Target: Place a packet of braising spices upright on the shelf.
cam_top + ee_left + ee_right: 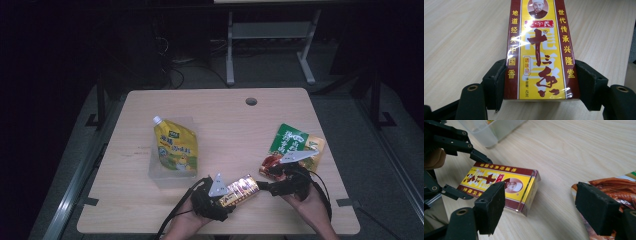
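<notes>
A yellow and dark red box [241,189] with Chinese lettering lies flat near the table's front edge. My left gripper [229,196] is shut on it, the pads pressing both long sides [541,82] of the box [539,45]. Just past the box's far end, my right gripper [267,186] points at it with its jaws open. In the right gripper view nothing lies between the right gripper's [544,207] pads; the box [504,185] sits beyond its left jaw, with the left gripper's fingers [477,156] on it.
A green and red snack pouch [295,145] lies at the right, partly under my right gripper's right jaw [609,185]. A yellow spouted pouch [175,147] rests in a clear plastic tub [170,175] at the left. A cable hole [251,101] is at the back.
</notes>
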